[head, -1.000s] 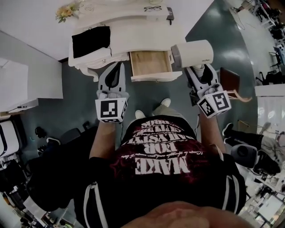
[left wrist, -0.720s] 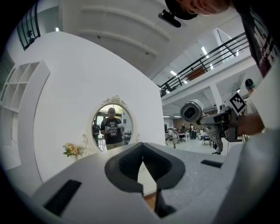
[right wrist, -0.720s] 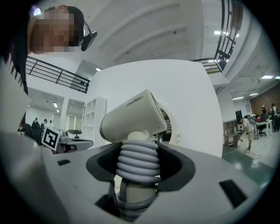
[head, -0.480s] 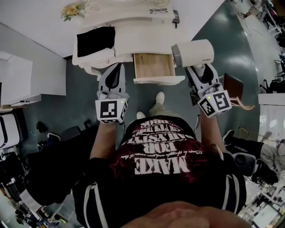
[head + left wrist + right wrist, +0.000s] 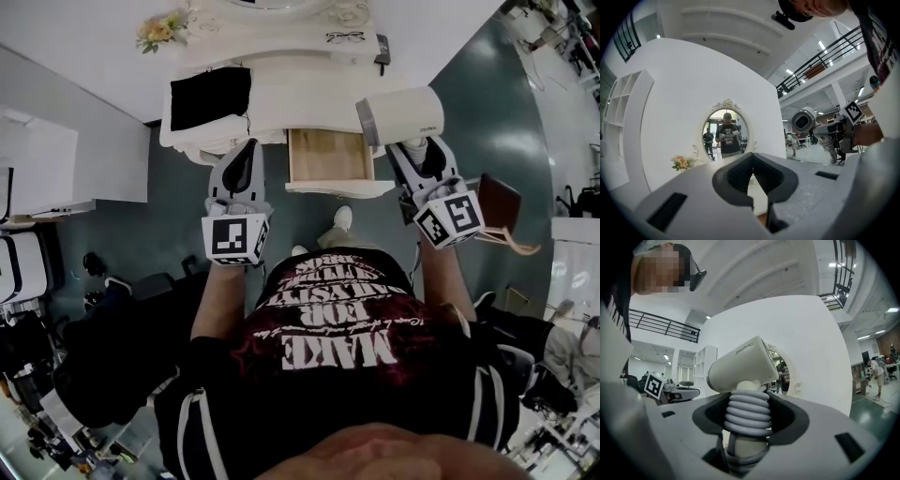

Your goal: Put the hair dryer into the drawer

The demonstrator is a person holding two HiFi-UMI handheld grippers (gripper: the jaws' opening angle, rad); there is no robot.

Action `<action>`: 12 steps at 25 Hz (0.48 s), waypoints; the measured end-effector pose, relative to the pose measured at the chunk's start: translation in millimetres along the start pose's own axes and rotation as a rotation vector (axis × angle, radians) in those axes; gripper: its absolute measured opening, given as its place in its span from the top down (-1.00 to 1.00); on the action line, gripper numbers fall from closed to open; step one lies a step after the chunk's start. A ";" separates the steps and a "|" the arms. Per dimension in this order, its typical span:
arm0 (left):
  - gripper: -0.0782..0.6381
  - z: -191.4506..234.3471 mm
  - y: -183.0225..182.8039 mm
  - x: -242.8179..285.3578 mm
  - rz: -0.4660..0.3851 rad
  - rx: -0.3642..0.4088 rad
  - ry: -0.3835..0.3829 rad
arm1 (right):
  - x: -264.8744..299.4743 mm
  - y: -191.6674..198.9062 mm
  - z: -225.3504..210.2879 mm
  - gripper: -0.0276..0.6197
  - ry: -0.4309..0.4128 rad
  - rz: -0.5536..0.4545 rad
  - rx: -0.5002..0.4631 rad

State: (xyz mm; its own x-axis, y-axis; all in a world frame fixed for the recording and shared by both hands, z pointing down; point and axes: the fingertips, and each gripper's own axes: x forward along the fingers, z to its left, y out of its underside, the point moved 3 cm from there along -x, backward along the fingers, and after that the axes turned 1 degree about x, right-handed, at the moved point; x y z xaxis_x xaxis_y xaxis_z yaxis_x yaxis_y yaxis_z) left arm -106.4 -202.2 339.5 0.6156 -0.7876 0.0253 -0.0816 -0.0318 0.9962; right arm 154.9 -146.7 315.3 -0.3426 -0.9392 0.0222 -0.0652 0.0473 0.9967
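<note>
In the head view a white hair dryer (image 5: 398, 114) hangs above the right end of the white dressing table (image 5: 300, 89), right of the open wooden drawer (image 5: 328, 157). My right gripper (image 5: 413, 150) is shut on the dryer's handle. In the right gripper view the grey cord coiled round that handle (image 5: 749, 414) sits between the jaws, under the dryer body (image 5: 740, 364). My left gripper (image 5: 246, 150) hovers left of the drawer, shut and holding nothing; its jaw tips meet in the left gripper view (image 5: 753, 174).
A black cloth (image 5: 211, 97), flowers (image 5: 159, 30), glasses (image 5: 345, 37) and a dark gadget (image 5: 382, 47) lie on the tabletop. An oval mirror (image 5: 725, 136) stands behind. A brown stool (image 5: 497, 199) is at the right, white cabinets (image 5: 56, 159) at the left.
The dressing table and its open drawer have slid lower in the head view, nearer to both grippers. The dryer stays in the right gripper's hold.
</note>
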 end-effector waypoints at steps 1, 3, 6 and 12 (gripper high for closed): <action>0.77 1.4 0.2 4.3 0.002 0.002 -0.002 | 4.2 -0.4 -3.5 0.17 -0.004 -0.001 0.002; 0.77 3.6 0.6 12.5 0.004 0.002 -0.007 | 12.3 -1.5 -10.4 0.17 -0.012 0.000 0.006; 0.77 4.6 1.7 23.9 0.011 0.003 -0.007 | 22.6 -2.4 -19.8 0.17 -0.024 0.005 0.003; 0.77 8.1 7.4 43.8 0.029 -0.003 -0.004 | 45.0 1.3 -32.6 0.17 -0.050 0.030 0.006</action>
State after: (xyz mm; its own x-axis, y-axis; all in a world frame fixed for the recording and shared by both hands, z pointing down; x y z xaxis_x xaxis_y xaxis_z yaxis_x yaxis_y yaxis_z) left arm -86.4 -242.0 347.3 0.6103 -0.7904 0.0534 -0.0966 -0.0073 0.9953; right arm 169.9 -200.0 320.2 -0.3913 -0.9190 0.0484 -0.0598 0.0779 0.9952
